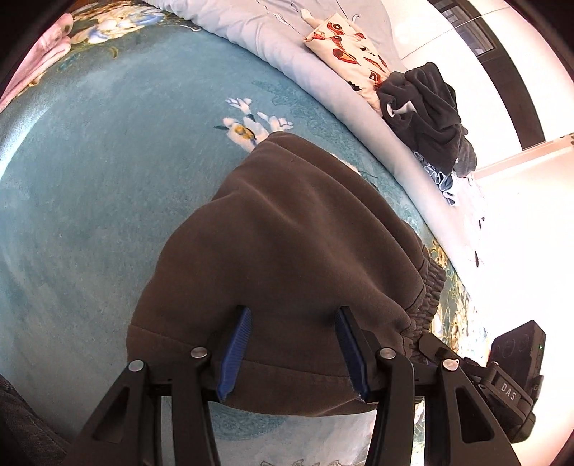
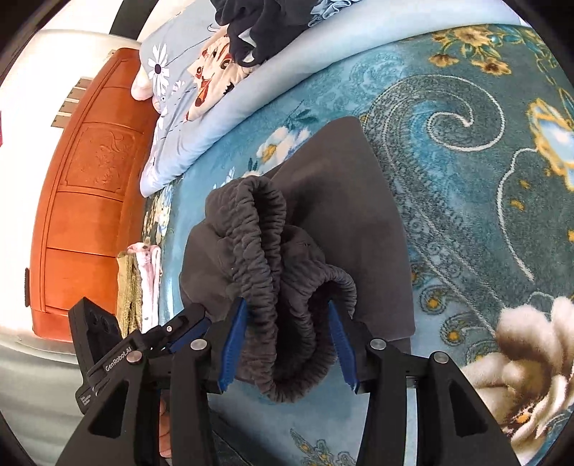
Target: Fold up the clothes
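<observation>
The dark grey trousers (image 1: 287,243) lie on a teal flowered blanket (image 1: 89,179) spread over the bed, doubled over so that the plain cloth is smooth and the gathered elastic waistband (image 2: 272,286) bunches in thick ruffled loops at one end. The left claw (image 1: 292,344) tilts steeply down over the folded hem edge; its blue pads (image 1: 235,353) stand on either side of the cloth, and I cannot tell whether they pinch it. The right claw (image 2: 288,344) also points downward, its pads astride the bunched waistband with a gap showing, not clamped. Beyond, on a pale blue quilt (image 1: 272,32), sit a printed garment (image 1: 344,46) and a dark heap of clothes (image 1: 427,111).
</observation>
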Action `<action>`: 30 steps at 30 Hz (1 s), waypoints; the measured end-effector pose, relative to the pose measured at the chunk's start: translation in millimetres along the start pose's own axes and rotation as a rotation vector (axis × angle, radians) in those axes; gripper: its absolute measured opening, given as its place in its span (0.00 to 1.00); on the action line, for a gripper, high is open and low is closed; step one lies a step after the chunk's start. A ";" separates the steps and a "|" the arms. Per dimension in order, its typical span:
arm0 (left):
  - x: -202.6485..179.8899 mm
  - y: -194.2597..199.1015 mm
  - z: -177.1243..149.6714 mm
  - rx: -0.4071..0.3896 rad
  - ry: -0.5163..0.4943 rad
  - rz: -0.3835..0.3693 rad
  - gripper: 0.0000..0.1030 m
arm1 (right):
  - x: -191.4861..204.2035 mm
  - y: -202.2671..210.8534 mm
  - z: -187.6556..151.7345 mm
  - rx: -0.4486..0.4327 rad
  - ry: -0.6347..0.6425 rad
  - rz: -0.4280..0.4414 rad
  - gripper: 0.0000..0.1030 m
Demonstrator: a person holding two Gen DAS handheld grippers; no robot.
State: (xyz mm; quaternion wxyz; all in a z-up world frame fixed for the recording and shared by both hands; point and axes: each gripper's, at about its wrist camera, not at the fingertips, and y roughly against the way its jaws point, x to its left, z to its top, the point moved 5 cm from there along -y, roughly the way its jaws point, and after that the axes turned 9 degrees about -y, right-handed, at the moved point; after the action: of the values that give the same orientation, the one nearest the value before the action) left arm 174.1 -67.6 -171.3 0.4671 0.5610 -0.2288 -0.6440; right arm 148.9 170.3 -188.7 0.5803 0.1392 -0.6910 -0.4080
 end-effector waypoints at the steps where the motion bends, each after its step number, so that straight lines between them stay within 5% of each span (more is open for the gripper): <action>1: 0.0 0.6 0.2 -0.004 0.004 -0.007 0.52 | 1.7 -2.9 2.7 -0.006 -0.005 0.009 0.46; 5: -0.6 5.2 2.0 -0.029 0.008 -0.038 0.52 | 8.8 -11.9 13.5 -0.033 -0.057 0.031 0.48; 8: -4.7 10.4 3.6 -0.057 -0.006 -0.066 0.52 | 21.5 -8.0 16.4 -0.060 -0.025 0.021 0.29; 13: -20.7 20.6 5.1 -0.104 -0.074 -0.131 0.52 | 60.2 21.3 23.5 -0.121 0.112 0.114 0.21; 16: -27.1 23.8 5.7 -0.118 -0.108 -0.140 0.52 | 72.2 32.7 37.6 -0.166 0.158 0.121 0.20; 22: -10.8 11.4 8.1 -0.050 -0.013 -0.118 0.52 | 11.4 -6.3 56.5 -0.098 0.013 0.031 0.20; 25: -5.4 9.6 8.3 -0.042 0.029 -0.136 0.52 | -7.0 -6.9 56.1 -0.084 -0.091 0.105 0.22; 30: -8.2 32.3 12.9 -0.125 0.034 -0.209 0.53 | 6.3 22.2 51.9 -0.107 0.049 0.015 0.31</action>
State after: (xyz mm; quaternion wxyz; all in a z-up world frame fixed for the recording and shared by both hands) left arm 172.6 -78.4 -137.2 0.4354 0.5623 -0.1206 -0.6926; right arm 105.8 200.9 -168.0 0.6069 0.1126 -0.6546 -0.4364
